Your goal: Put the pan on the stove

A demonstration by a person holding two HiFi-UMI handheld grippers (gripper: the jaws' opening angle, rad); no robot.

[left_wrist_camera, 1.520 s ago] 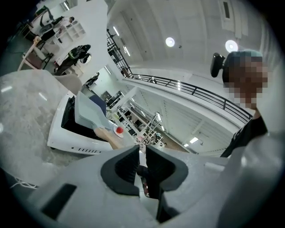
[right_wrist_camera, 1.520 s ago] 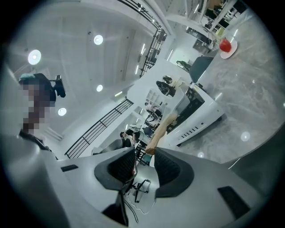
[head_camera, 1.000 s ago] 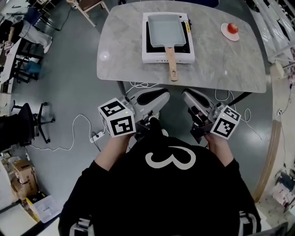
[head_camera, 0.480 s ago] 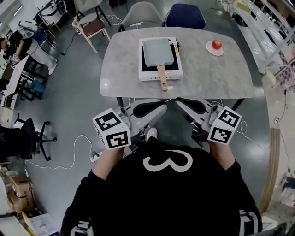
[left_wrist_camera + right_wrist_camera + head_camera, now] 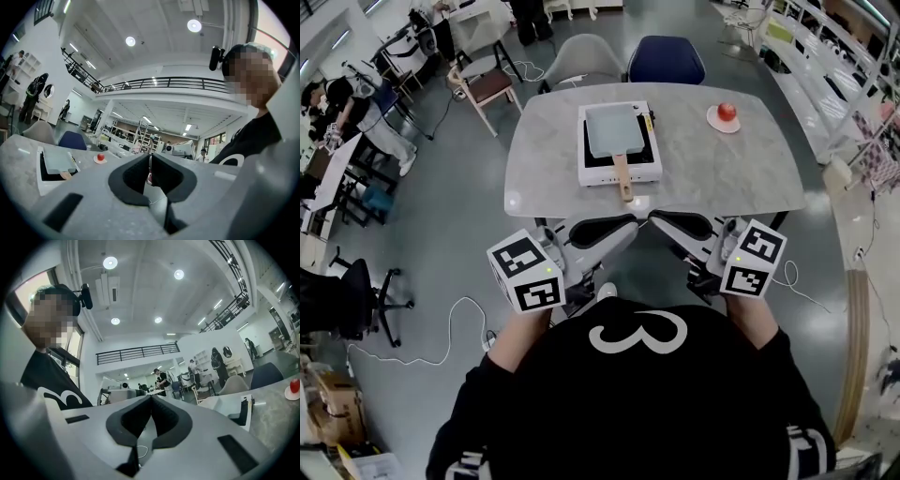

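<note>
The pan [image 5: 614, 129] sits on the stove [image 5: 598, 176] at upper centre, its handle pointing down-frame between the left gripper [image 5: 619, 227] and right gripper [image 5: 667, 221] (both closed on nothing).

Left gripper [image 5: 630, 223] held level before the chest, jaws together, nothing between them. Right gripper [image 5: 656, 218] likewise level, its jaws just closed and empty. Tips angled inward, near each other but apart.

Pale grey pan [image 5: 614, 131], white stove [image 5: 647, 174]
</note>
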